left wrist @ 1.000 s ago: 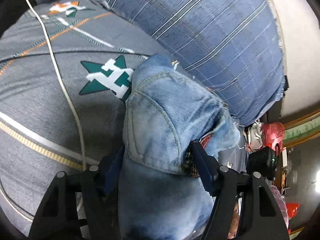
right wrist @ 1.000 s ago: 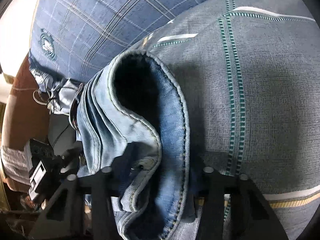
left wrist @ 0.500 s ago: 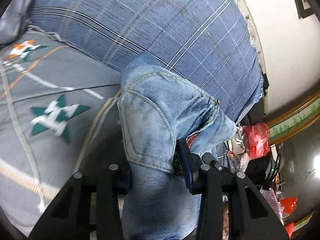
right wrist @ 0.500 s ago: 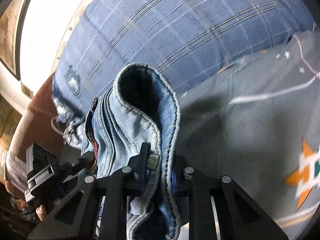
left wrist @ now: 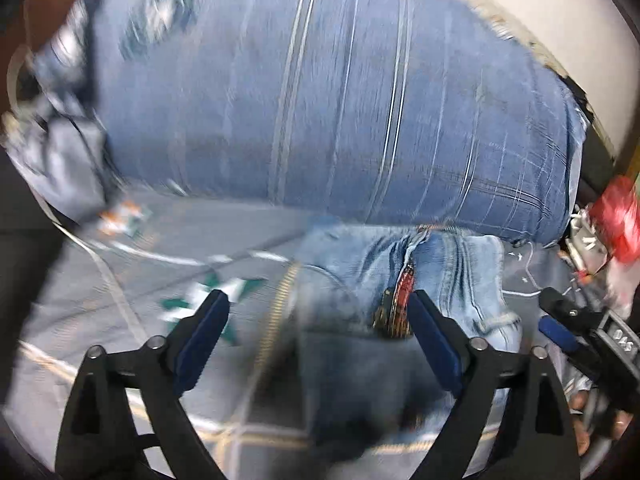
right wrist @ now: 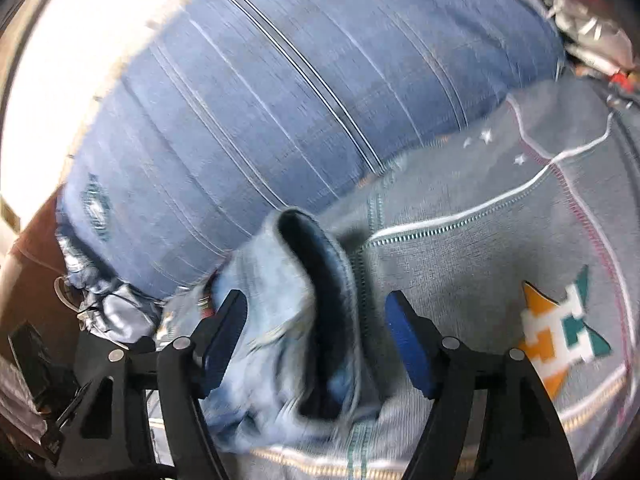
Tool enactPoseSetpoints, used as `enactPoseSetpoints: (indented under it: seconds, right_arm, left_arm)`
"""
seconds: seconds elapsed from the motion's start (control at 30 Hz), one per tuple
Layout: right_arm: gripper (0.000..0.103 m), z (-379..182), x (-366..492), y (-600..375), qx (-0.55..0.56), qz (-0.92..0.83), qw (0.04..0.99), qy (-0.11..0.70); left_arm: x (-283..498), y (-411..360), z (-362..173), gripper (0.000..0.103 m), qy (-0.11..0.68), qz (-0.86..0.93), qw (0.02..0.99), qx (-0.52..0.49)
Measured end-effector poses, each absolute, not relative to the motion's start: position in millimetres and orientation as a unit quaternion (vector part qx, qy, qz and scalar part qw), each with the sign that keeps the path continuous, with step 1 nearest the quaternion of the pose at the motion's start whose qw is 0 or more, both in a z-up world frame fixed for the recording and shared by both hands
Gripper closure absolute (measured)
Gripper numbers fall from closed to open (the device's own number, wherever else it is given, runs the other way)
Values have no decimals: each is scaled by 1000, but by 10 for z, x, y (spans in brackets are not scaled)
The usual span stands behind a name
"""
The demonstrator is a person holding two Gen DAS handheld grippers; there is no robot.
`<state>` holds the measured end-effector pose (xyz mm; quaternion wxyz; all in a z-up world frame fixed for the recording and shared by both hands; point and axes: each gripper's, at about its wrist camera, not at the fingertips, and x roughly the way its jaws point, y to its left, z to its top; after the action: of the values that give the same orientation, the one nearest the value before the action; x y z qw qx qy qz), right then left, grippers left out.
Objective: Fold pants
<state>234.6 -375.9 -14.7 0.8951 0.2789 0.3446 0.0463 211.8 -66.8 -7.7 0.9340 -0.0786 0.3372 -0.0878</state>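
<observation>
The light blue jeans (left wrist: 448,272) lie bunched on the grey patterned bedspread (left wrist: 152,264) below the big blue plaid pillow (left wrist: 340,100). My left gripper (left wrist: 318,324) is open, with its blue pads spread wide above the jeans and touching nothing. In the right wrist view the jeans (right wrist: 288,320) rest in a heap with a dark inner fold showing. My right gripper (right wrist: 316,332) is open too, its pads on either side of the heap and apart from it. Both views are motion-blurred.
The blue plaid pillow (right wrist: 280,92) fills the back of the bed. A white cable (left wrist: 80,244) crosses the bedspread at left. A red bag (left wrist: 616,220) and clutter sit beyond the right bed edge. The other gripper (left wrist: 588,336) shows at right.
Both grippers have opened and let go of the jeans, which dropped onto the bedspread. Both cameras have swung upward toward the pillow.
</observation>
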Motion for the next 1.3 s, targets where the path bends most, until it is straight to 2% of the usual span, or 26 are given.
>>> enactPoseSetpoints:
  seconds: [0.1,0.2,0.37,0.43,1.3]
  right_arm:
    - [28,-112,1916,-3625,275,81,897,336]
    - [28,-77,1522,-3430,245,84,910,324]
    - [28,-89,833,-3088,154,52,948,275]
    - [25,-88,658,-2996,128,51,955,263]
    - [24,19,478,-2942,140,79,955,248]
  left_arm:
    - [1681,-583,25,11,294,-68,952,-58]
    - [1247,-451,-53,5,269,-44,961,-47]
    - [912,-391,-232,5,302,-47,950,-57]
    - [772,-445,-250,5,301,-40,952,-36]
    - [523,-547,-193,5,278,-44,959,-6]
